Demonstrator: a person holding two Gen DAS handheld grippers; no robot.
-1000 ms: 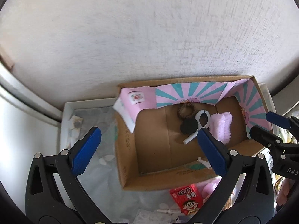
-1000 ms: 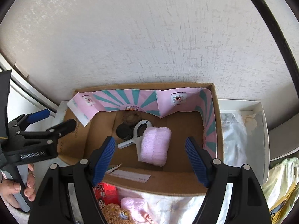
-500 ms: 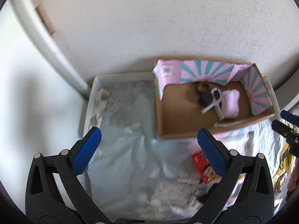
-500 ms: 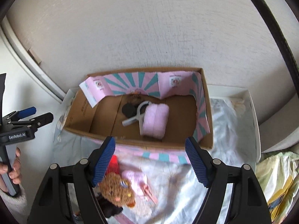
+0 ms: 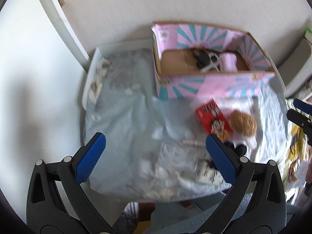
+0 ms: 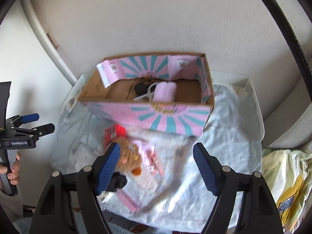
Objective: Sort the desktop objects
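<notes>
Both grippers' fingers spread, nothing held. Brown plush toy [image 6: 129, 156] is best straddled squarely by right gripper [image 6: 156, 165], then boxed [image 6: 148, 120].

Cloth-covered table [image 5: 120, 117], box [image 5: 214, 89], toys [image 5: 242, 122]

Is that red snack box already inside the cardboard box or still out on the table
Still out. The red snack box lies flat on the table cover, in front of the cardboard box's pink outer wall, beside a brown plush toy. Neither gripper holds it.
</notes>
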